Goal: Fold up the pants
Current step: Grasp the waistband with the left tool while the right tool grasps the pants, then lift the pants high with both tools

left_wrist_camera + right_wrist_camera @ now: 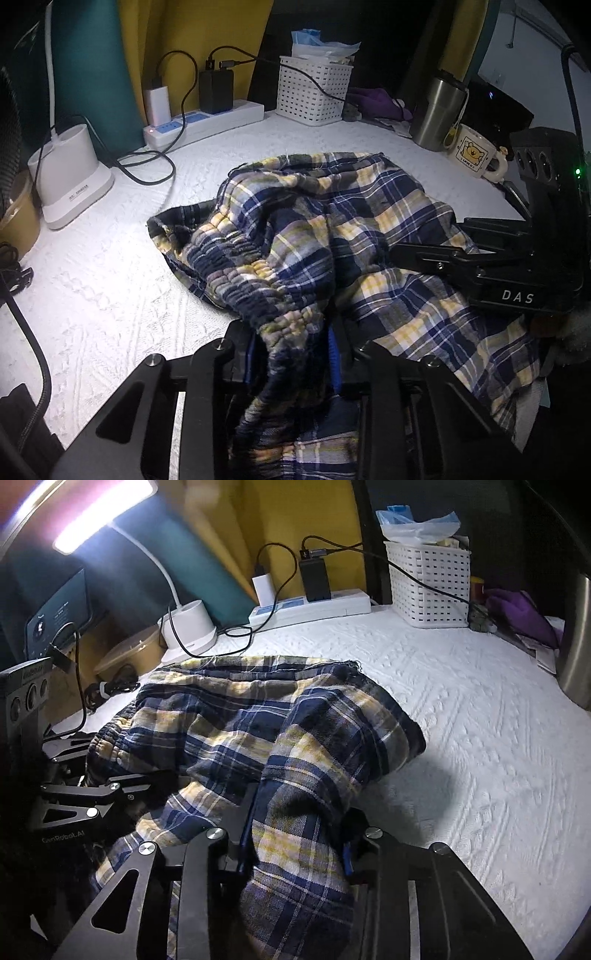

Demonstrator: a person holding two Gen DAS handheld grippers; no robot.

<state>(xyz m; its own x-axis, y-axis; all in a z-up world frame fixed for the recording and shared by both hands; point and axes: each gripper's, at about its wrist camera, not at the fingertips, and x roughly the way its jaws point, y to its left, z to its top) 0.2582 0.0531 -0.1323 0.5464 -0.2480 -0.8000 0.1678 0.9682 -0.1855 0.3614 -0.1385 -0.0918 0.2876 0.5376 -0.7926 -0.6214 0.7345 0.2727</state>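
Plaid flannel fills both views: the pants (332, 229) lie bunched on the white quilted cover (110, 295), in front of the basket (314, 90) and well short of it. No earlier frame, so I speak only of how things stand.

My left gripper (295, 362) has its jaws closed on the gathered elastic waistband; the cloth is pinched between the blue pads and hangs slack below them. I hold here because the waistband is the thickest, firmest edge and gives a sure bite.

My right gripper (295, 834) is likewise clamped on a fold of plaid, further from the waistband, on the leg side as far as I can tell. In the left view it (480, 266) reaches in across the cloth from the side away from the lamp base (74, 177).

With two grips side by side on the near edge, I judge I am set to lift and shake the pants flat, or carry this edge toward the basket. The heap is not yet folded; the legs are crumpled under one another and I cannot tell where the cuffs are.

The mug (476, 155) and steel tumbler (436, 110) stand beside the basket, close to the far hem, so a wide sweep could knock them. The power strip (203, 122) cables trail near the lamp base.
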